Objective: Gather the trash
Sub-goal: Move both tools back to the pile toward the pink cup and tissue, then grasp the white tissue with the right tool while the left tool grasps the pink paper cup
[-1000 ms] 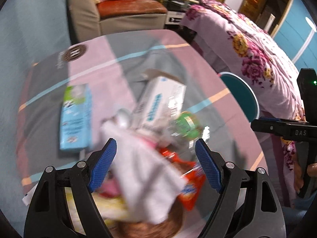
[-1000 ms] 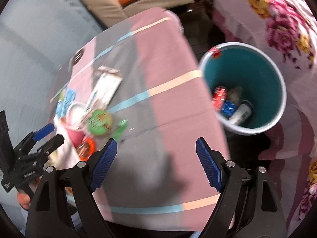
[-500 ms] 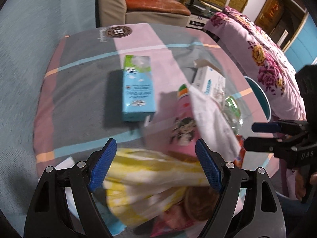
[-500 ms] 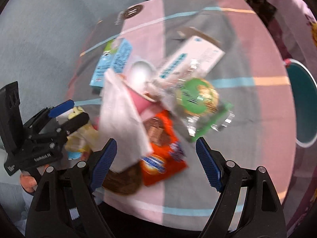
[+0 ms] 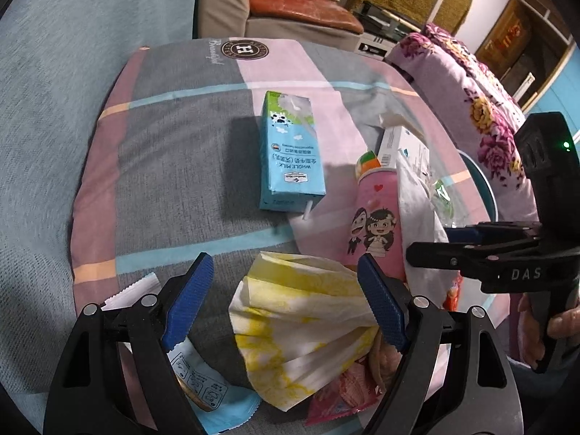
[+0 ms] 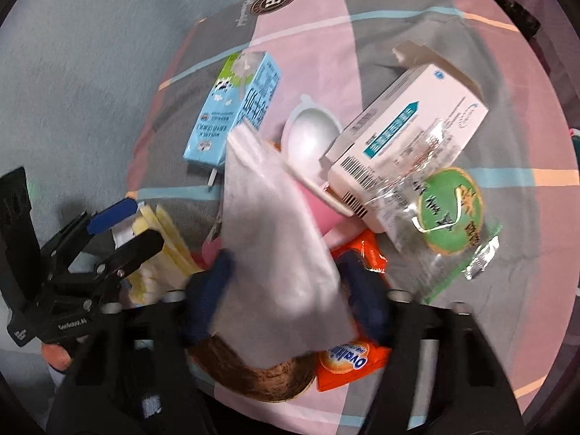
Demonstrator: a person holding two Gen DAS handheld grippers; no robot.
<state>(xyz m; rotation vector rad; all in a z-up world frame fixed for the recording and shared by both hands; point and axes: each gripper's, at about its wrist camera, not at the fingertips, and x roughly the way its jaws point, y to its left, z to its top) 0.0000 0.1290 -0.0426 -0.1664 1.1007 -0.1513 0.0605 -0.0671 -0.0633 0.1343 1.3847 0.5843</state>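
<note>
Trash lies in a heap on a checked cloth (image 5: 174, 137). My left gripper (image 5: 286, 301) is open, its jaws on either side of a crumpled yellow and white napkin (image 5: 301, 326). My right gripper (image 6: 286, 297) is open around a white tissue (image 6: 275, 239) that stands up between its blurred jaws. Close by lie a blue milk carton (image 5: 290, 156) (image 6: 232, 108), a pink paper cup (image 5: 377, 217), a white medicine box (image 6: 406, 130), a clear wrapper with a green cake (image 6: 449, 210) and an orange Ovaltine packet (image 6: 348, 362).
A teal bin (image 5: 482, 185) stands past the table's right edge beside a floral bedspread (image 5: 482, 108). A beige armchair (image 5: 275, 11) is at the back. A blue sachet (image 5: 203, 395) and a red wrapper (image 5: 337, 398) lie under my left gripper.
My left gripper swung left from the heap's middle to the yellow napkin. My right gripper swung from the bin side back over the table and came down around the white tissue.
</note>
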